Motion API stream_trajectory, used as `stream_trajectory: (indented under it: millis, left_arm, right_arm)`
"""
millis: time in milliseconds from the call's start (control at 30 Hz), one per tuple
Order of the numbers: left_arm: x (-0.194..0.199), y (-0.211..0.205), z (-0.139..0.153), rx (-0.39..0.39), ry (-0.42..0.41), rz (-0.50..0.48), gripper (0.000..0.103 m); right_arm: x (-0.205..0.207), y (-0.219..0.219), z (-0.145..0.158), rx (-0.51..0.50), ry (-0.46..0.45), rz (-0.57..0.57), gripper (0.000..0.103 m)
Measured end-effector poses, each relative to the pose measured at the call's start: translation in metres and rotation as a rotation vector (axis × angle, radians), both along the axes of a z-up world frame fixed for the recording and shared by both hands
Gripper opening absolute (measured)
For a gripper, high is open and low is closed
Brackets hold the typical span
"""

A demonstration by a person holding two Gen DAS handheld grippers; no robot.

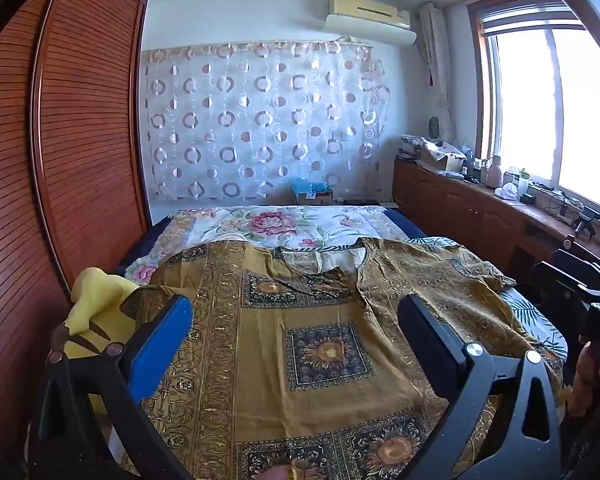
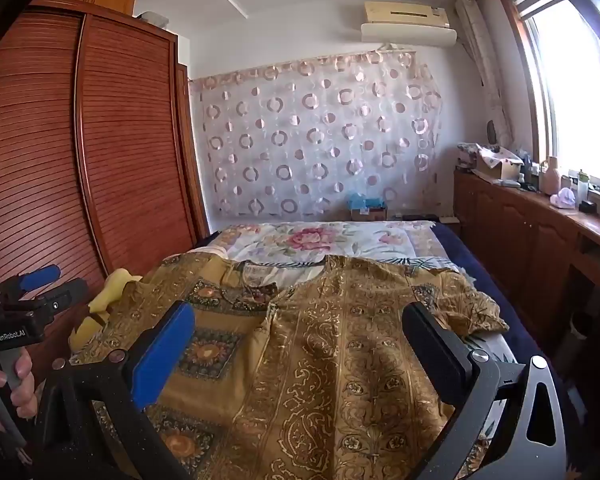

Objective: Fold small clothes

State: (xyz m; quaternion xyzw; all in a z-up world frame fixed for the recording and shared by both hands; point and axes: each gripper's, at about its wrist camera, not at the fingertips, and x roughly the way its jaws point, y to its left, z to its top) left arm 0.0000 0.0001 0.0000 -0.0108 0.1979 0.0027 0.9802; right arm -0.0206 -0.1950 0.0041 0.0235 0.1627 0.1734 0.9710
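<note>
1. Garment (image 1: 312, 344): a mustard-gold printed top with dark sunflower squares and scrollwork borders, spread flat on the bed (image 1: 284, 222), neckline toward the far wall. In the right wrist view the same garment (image 2: 340, 360) fills the foreground, its right front panel lying over the left one along a line running down from the neckline.
2. Sleeve (image 2: 464, 304): the short sleeve on the window side lies crumpled at the edge of the mattress.
3. Left gripper (image 1: 296, 344): fingers spread wide apart above the chest of the garment, nothing between them. One finger carries a blue pad (image 1: 160, 348); the other is black. Whether the tips touch the cloth cannot be told.
4. Right gripper (image 2: 300, 352): fingers likewise wide apart above the overlapped front, holding nothing; contact with the cloth cannot be told.
5. Left gripper seen from the right wrist view (image 2: 36, 284): at the left margin, held by a hand (image 2: 18, 380) around its grey handle.
6. Yellow cloth (image 1: 96, 304): a bunched item at the wardrobe-side edge of the bed, just beside the garment's left shoulder.
7. Floral quilt (image 2: 320, 240): covers the far part of the bed beyond the neckline.
8. Surroundings: louvred wooden wardrobe (image 1: 80, 120) on the left; circle-patterned curtain (image 1: 260, 120) on the far wall; air conditioner (image 1: 370, 16) above it; window (image 1: 560, 112) and cluttered wooden cabinet (image 1: 460, 200) on the right.
</note>
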Motion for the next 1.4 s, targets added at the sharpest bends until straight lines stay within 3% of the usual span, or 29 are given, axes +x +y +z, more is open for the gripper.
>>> stream_trajectory:
  millis: [1400]
  left_arm:
    - [-0.0031, 0.0075, -0.0004, 0.016, 0.001, 0.007, 0.103]
  right_arm:
    - [-0.0003, -0.0001, 0.0006, -0.009, -0.002, -0.006, 0.103]
